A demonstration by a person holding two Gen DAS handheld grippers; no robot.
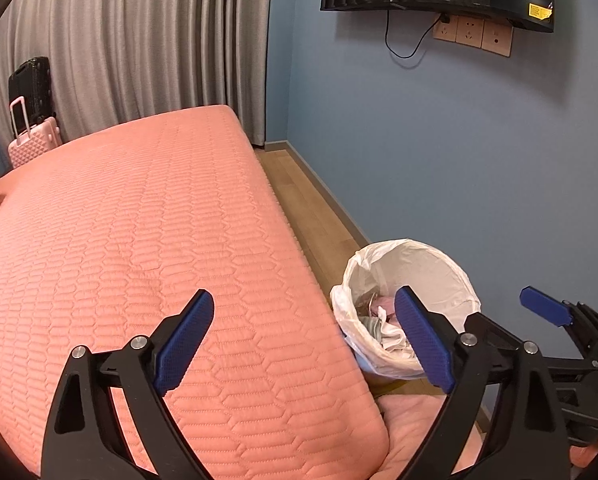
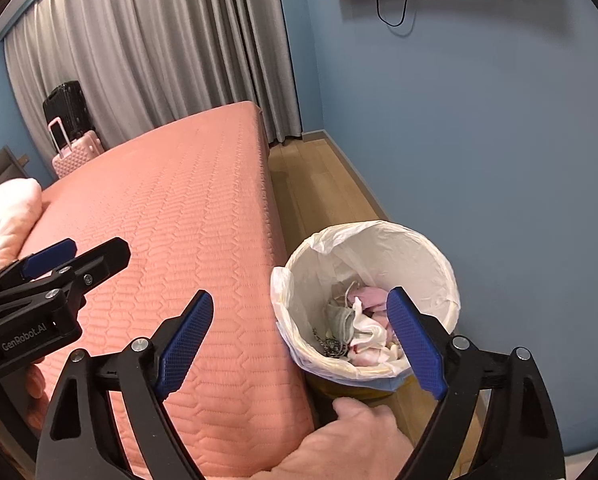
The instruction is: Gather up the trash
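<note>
While angled downward over the bed [image 1: 147, 216] edge, left gripper [image 1: 303, 340] and right gripper [image 2: 299, 340] stand released, empty; bin [image 2: 439, 264] with trash [image 2: 363, 328] sits beside

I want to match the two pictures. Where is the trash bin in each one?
Left wrist view: the bin is at lower right, beside the bed, partly behind a blue finger.
Right wrist view: the bin is at lower middle right, beside the bed, with crumpled trash showing inside.
Shared landmark: the pink suitcase by the curtain, at left in both views.
</note>
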